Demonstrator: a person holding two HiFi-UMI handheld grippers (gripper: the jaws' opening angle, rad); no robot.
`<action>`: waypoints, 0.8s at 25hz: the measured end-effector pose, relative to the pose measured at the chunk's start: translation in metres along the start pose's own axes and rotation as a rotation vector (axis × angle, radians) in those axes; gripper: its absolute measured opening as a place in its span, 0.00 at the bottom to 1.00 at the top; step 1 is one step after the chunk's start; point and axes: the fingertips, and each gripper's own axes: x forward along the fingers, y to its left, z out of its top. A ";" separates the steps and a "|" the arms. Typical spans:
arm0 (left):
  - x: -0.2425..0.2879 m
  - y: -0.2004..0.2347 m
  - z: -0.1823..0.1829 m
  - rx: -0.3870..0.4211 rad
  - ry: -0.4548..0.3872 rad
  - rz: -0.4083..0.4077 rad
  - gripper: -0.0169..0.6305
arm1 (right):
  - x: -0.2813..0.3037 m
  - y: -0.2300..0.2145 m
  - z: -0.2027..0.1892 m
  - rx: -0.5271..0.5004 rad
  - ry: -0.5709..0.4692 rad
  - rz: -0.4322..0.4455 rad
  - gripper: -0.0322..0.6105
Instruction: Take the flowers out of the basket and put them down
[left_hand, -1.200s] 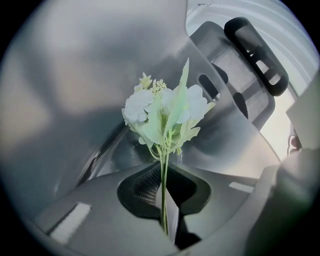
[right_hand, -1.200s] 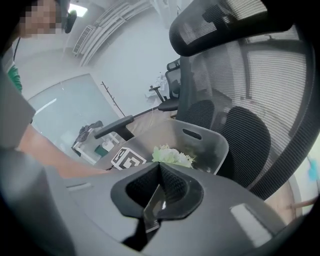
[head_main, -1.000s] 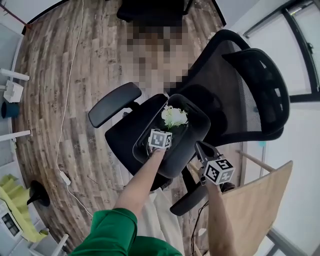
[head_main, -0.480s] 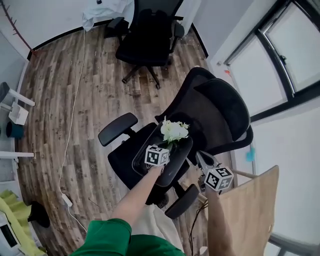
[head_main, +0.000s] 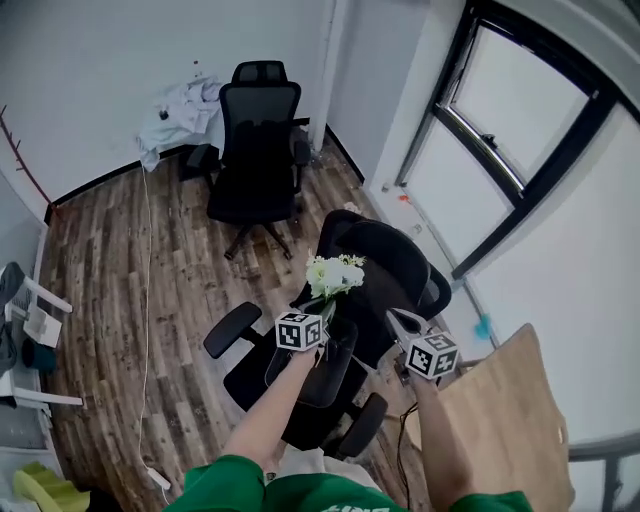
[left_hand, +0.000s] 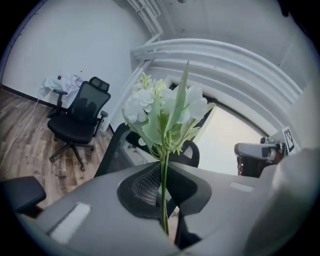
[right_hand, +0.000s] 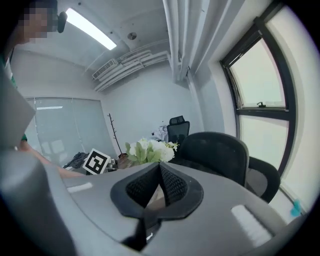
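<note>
Left gripper jaws narrow, pinching thin green stems of white fabric flower bunch; blooms stand above jaws. Right gripper jaws together, empty. Risk: top-heavy bunch pivots in the pinch, stems slip, bunch drops.

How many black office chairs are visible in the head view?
2. The near chair stands right beneath the held flowers; the far chair stands by the white wall. Others may lie outside the frame.
</note>
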 end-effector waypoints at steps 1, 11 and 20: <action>-0.001 -0.010 0.015 0.013 -0.020 -0.018 0.08 | -0.006 0.000 0.009 -0.008 -0.016 -0.005 0.06; -0.004 -0.095 0.126 0.123 -0.143 -0.162 0.08 | -0.061 -0.012 0.070 -0.081 -0.112 -0.071 0.06; -0.002 -0.162 0.150 0.153 -0.147 -0.328 0.08 | -0.105 -0.023 0.079 -0.076 -0.163 -0.162 0.06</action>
